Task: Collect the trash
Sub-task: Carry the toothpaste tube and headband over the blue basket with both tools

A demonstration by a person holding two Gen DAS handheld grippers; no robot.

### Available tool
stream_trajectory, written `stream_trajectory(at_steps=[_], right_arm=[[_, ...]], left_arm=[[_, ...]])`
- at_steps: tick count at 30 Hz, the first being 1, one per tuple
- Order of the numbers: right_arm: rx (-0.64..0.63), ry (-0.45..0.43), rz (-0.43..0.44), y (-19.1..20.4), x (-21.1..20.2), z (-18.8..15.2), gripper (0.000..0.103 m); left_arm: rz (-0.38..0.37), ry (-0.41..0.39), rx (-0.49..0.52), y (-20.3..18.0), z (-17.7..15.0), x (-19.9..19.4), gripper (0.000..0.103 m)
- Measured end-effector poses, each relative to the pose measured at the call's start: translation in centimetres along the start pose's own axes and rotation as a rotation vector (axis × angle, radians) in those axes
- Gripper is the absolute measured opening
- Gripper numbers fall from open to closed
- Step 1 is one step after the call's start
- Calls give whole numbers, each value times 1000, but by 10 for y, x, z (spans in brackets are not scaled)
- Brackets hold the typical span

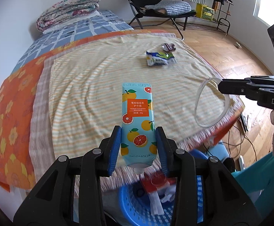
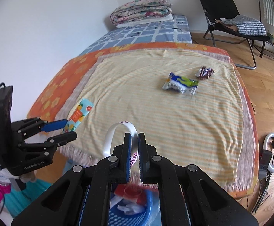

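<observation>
I had the tube (image 1: pixel 137 124) pinched near its cap end in my left gripper (image 1: pixel 139 143), jaws part-way closed on its flat sides, crimped end pointing away toward twelve o'clock. It looked light and soft, a squeezable plastic skin that would dent and could slip if I gripped only the shoulder; the broad middle seemed the safer hold. My right gripper (image 2: pixel 133 154) was fully closed on a thin white ring (image 2: pixel 118 131), stiff-looking, featherweight, likely to swing about the pads. Both hung past the near edge of the bed (image 2: pixel 155 113), over the blue basket (image 1: pixel 129 203) at six o'clock, where red and white scraps already lay. On the striped blanket (image 1: pixel 99 94), at about one o'clock from my left hand, a blue-and-green wrapper (image 1: pixel 159 57) and, just beyond it, a crumpled dark wrapper (image 1: pixel 168 47) were left: flimsy, crinkly foil, best nipped at a raised fold.
</observation>
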State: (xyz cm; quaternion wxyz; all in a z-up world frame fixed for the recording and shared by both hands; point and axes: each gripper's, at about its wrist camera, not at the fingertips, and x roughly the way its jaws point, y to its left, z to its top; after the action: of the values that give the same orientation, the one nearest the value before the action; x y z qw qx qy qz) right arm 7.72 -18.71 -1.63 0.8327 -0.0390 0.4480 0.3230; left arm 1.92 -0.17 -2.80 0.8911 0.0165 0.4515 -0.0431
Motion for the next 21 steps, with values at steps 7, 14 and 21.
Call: stream_trajectory(at_steps=[7, 14, 21], right_arm=[[-14, 50, 10, 13, 2, -37, 5], [-10, 100, 26, 22, 9, -68, 5], [-14, 136, 20, 30, 17, -89, 5]], left_arm=[[-20, 41, -5, -11, -36, -3, 37], [-26, 96, -25, -13, -69, 3, 37], [-36, 148, -27, -17, -94, 10, 37]])
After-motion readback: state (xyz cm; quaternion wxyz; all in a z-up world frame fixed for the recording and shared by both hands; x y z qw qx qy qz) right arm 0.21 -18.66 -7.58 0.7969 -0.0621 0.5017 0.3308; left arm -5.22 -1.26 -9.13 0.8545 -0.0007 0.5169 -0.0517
